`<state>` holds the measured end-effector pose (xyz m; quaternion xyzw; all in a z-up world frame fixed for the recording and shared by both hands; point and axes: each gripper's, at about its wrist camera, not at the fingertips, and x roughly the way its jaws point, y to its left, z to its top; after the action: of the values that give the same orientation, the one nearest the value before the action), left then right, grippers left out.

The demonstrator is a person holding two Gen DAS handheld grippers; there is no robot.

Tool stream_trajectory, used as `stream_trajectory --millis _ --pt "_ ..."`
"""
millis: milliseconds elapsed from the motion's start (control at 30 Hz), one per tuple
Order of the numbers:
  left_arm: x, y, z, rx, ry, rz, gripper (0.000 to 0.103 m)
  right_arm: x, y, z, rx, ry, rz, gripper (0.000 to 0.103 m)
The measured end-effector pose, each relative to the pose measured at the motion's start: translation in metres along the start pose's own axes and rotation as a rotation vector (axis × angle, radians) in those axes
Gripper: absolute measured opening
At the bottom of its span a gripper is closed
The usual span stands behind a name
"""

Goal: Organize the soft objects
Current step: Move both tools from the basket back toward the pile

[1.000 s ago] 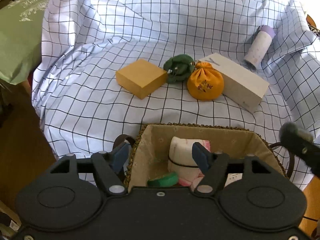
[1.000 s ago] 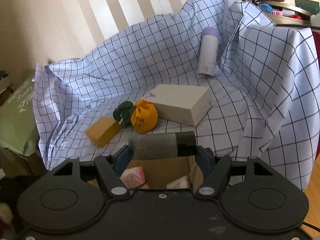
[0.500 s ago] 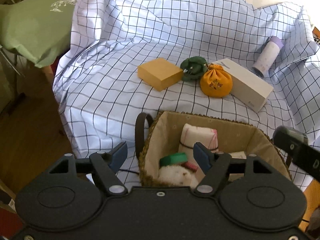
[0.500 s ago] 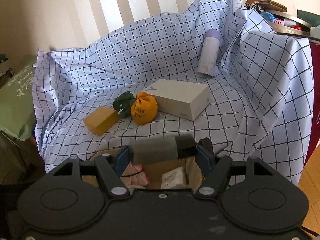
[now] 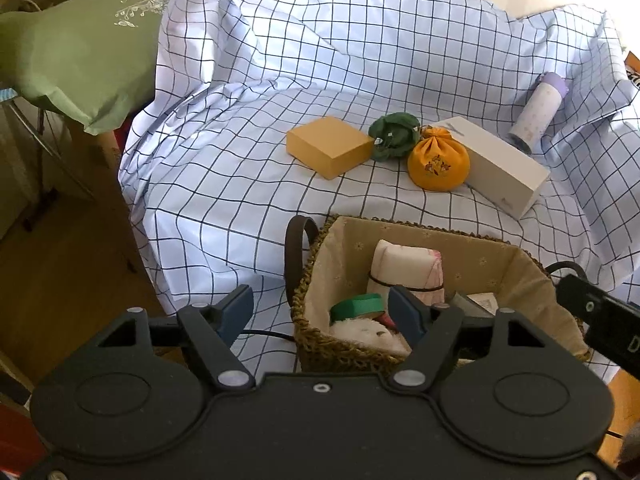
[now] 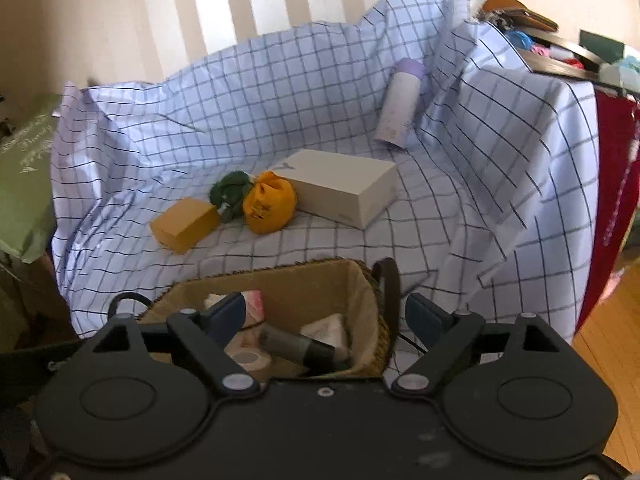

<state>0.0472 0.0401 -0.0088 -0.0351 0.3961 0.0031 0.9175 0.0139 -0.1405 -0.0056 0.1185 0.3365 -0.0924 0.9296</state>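
Note:
A woven basket (image 5: 420, 226) with a beige lining stands at the front of the checked cloth. It holds a white-pink cloth roll (image 5: 408, 268), a green piece (image 5: 356, 306) and a white fluffy thing (image 5: 368, 332). My left gripper (image 5: 322, 312) hovers over the basket's left wall, jaws opening, nothing between them. My right gripper (image 6: 327, 316) hangs over the basket (image 6: 280, 280), jaws opening and empty; a dark grey roll (image 6: 296, 346) lies inside below them. Further back on the cloth, an orange pouch (image 5: 438, 164) and a green pouch (image 5: 394, 136) touch.
A yellow box (image 5: 330, 146) sits left of the pouches, a long white box (image 5: 496, 164) right of them, and a lilac-capped bottle (image 5: 534, 118) leans on the raised cloth behind. A green cushion (image 5: 80, 40) is at far left, cluttered shelves (image 6: 560, 52) at far right.
The right jaws have spread and the dark grey roll that they held now lies in the basket. The left jaws have widened and that hand has drawn back from the basket.

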Motion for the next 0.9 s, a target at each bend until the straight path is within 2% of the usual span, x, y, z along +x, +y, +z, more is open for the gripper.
stream_trajectory --millis 67,433,567,900 --pt "-0.001 0.000 -0.001 0.003 -0.003 0.002 0.079 0.001 -0.003 0.000 0.009 0.008 -0.013 0.088" --pt "0.001 -0.004 -0.003 0.036 -0.001 0.013 0.083 0.010 -0.008 0.000 0.011 0.063 -0.037 0.095" --pt "0.002 -0.006 -0.004 0.044 0.004 0.014 0.091 0.012 -0.009 0.001 0.003 0.072 -0.043 0.098" --pt "0.002 -0.007 -0.006 0.055 0.009 0.024 0.096 0.016 -0.012 -0.002 -0.002 0.099 -0.052 0.102"
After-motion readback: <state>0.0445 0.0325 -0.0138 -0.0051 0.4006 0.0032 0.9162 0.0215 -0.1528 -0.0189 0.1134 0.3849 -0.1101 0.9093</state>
